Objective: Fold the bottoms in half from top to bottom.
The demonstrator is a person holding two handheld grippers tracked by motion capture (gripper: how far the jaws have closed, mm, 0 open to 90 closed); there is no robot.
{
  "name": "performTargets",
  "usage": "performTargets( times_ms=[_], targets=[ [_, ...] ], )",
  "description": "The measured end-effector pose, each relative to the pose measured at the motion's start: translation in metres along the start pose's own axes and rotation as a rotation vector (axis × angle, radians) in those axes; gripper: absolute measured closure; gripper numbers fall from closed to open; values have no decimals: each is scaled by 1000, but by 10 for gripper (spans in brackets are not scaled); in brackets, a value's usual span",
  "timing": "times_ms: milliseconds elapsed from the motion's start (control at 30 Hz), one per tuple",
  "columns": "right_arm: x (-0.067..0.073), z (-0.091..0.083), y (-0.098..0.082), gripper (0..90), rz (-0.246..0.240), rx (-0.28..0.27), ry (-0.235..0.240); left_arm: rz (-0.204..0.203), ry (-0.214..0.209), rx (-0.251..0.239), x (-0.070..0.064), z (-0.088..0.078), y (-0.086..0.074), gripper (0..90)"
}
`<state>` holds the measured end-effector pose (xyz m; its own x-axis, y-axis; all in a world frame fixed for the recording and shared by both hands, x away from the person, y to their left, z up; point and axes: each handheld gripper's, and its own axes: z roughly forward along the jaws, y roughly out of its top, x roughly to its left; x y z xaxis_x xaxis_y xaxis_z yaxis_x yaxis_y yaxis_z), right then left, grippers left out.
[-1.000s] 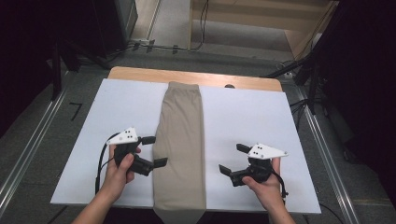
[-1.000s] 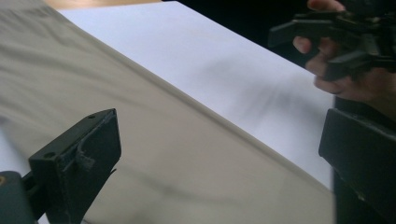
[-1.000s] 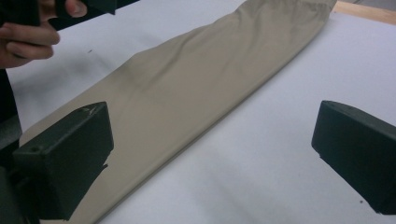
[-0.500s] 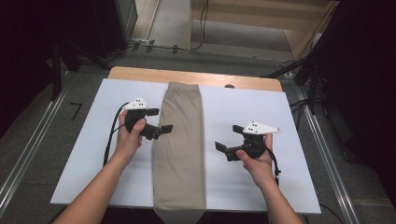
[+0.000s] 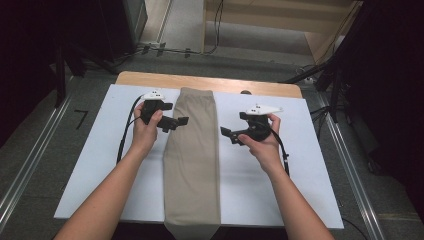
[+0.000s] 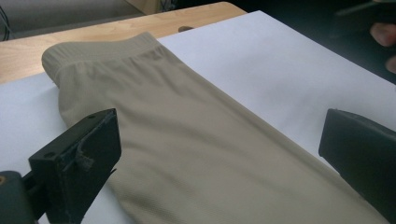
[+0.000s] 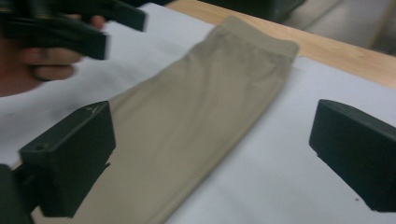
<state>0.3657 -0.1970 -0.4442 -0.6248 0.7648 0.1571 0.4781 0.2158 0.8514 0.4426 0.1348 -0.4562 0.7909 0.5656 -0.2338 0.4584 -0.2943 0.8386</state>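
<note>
The folded trousers (image 5: 192, 165) run past the high view's bottom edge, hem cut off.

The folded trousers (image 5: 192, 160) look like a soft matt beige knit cloth, finely ribbed, with a gathered elastic waistband. They're on a smooth white board (image 5: 305, 165), matt like paper. Tabletop's far edge (image 5: 150, 79) is pale varnished wood. Gripper jaws: matt black plastic, slightly scuffed.

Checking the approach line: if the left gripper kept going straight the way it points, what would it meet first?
Probably the beige folded trousers: the open left gripper points across them near the waistband, just above the cloth, though its height is hard to judge.
</note>
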Motion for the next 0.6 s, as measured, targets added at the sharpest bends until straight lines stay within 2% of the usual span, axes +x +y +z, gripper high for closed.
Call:
performTargets(
  times_ms=[33, 67, 133, 233, 400, 533, 600],
  targets=[
    [-4, 7, 4, 91, 4, 18, -18, -11, 6, 0, 1, 1, 0, 0],
    [-9, 15, 8, 133, 20, 33, -15, -24, 8, -2, 4, 1, -1, 0],
    [-18, 31, 15, 188, 51, 44, -43, -54, 9, -6, 7, 1, -2, 0],
    [-30, 55, 25, 276, 69, 58, -70, -78, 9, -1, 10, 0, -3, 4],
    [-48, 98, 40, 363, 129, 99, -96, -72, 7, 30, 7, -6, -2, 7],
    [-65, 129, 46, 419, 173, 113, -124, -78, -12, 19, 4, -13, -3, 7],
    [-71, 143, 48, 432, 205, 137, -139, -83, -26, 16, 3, -14, -6, 7]
  ],
)
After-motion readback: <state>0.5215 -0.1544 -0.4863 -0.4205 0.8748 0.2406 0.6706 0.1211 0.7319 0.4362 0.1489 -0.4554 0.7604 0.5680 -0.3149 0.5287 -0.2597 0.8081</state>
